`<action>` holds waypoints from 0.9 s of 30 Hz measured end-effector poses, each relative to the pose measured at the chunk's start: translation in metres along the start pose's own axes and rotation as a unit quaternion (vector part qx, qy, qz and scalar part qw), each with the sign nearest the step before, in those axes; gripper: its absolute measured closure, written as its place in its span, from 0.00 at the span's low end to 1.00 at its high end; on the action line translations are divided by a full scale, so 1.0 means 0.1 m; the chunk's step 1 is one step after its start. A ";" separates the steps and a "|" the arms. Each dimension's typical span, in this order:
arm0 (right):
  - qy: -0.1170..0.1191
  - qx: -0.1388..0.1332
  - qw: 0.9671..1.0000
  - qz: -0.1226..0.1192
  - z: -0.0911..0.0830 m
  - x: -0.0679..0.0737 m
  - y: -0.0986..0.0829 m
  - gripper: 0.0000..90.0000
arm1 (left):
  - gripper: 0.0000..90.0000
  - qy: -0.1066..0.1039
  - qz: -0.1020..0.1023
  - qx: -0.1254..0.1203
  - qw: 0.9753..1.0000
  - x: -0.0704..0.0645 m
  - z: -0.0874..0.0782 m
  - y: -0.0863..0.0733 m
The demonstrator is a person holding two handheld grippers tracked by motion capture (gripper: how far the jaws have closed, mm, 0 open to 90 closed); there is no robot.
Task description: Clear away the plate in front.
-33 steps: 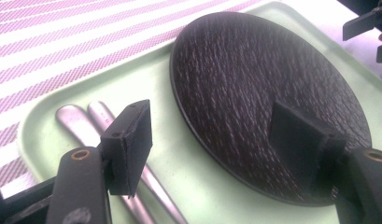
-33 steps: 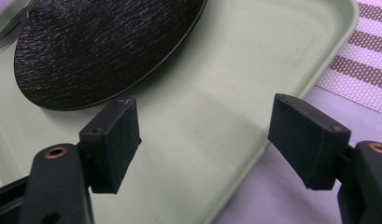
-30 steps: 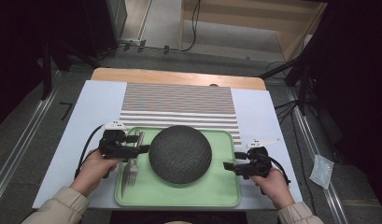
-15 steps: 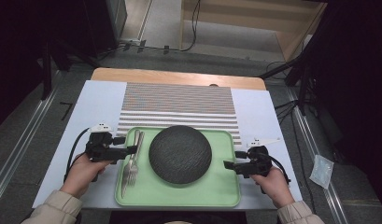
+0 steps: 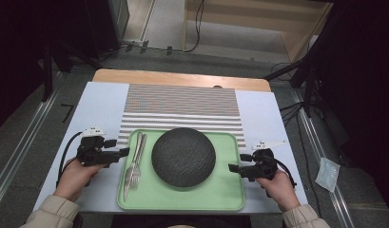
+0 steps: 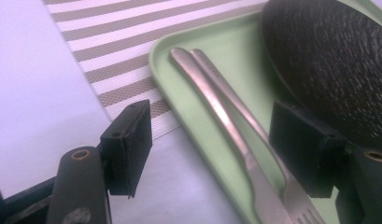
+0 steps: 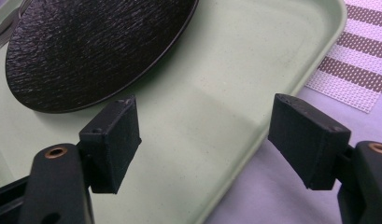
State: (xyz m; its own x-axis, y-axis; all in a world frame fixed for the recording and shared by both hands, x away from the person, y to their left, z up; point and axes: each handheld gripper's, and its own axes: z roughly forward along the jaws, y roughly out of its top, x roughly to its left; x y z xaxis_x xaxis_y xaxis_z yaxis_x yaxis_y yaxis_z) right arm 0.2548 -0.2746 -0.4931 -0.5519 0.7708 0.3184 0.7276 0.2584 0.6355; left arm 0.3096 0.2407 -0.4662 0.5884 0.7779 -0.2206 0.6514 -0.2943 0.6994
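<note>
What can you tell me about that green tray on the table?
The green tray is a pale, matte, plastic-looking rectangle with rounded corners and a low raised rim. It lies flat near the table's front edge, its far side overlapping the striped placemat. A round black plate sits mid-tray, with cutlery along its left side. An open gripper flanks each short end.

A pale lavender-white table top (image 5: 99,111) carries it all, with a wooden edge (image 5: 182,78) along its far side. Flat on it lies a brown-and-white striped placemat (image 5: 182,107), and here's a green tray (image 5: 192,197) at the near edge, its far end overlapping the mat's near stripes.
</note>
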 end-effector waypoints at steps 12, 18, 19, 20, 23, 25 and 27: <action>-0.001 0.004 1.000 0.000 0.01 0.00 -0.01 0.26 | 0.34 0.016 -0.008 0.005 1.000 0.10 -0.03 -0.04; -0.001 0.006 1.000 0.000 0.01 0.00 0.00 0.26 | 0.34 0.015 -0.007 0.006 1.000 0.10 -0.02 -0.04; -0.001 0.006 1.000 0.000 0.01 0.00 0.00 0.26 | 0.34 0.014 -0.007 0.006 1.000 0.10 -0.01 -0.04; -0.001 0.007 1.000 -0.001 0.01 0.01 0.00 0.26 | 0.34 0.014 -0.006 0.007 1.000 0.10 -0.01 -0.04; -0.001 0.008 1.000 -0.003 0.01 0.00 -0.01 0.26 | 0.34 0.014 -0.005 0.007 1.000 0.10 -0.01 -0.04; -0.001 0.008 1.000 -0.004 0.02 0.00 -0.01 0.26 | 0.34 0.013 -0.005 0.009 1.000 0.10 -0.01 -0.04; 0.000 0.009 1.000 -0.005 0.02 0.00 -0.01 0.26 | 0.34 0.010 -0.004 0.013 1.000 0.10 -0.01 -0.04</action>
State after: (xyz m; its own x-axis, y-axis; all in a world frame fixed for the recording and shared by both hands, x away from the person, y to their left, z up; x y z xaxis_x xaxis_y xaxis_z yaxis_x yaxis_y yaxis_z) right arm 0.2549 -0.2734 -0.4949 -0.5594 0.7677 0.3125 0.7289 0.2762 0.6264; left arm 0.3123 0.2500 -0.4711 0.5729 0.7918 -0.2121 0.6682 -0.3013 0.6802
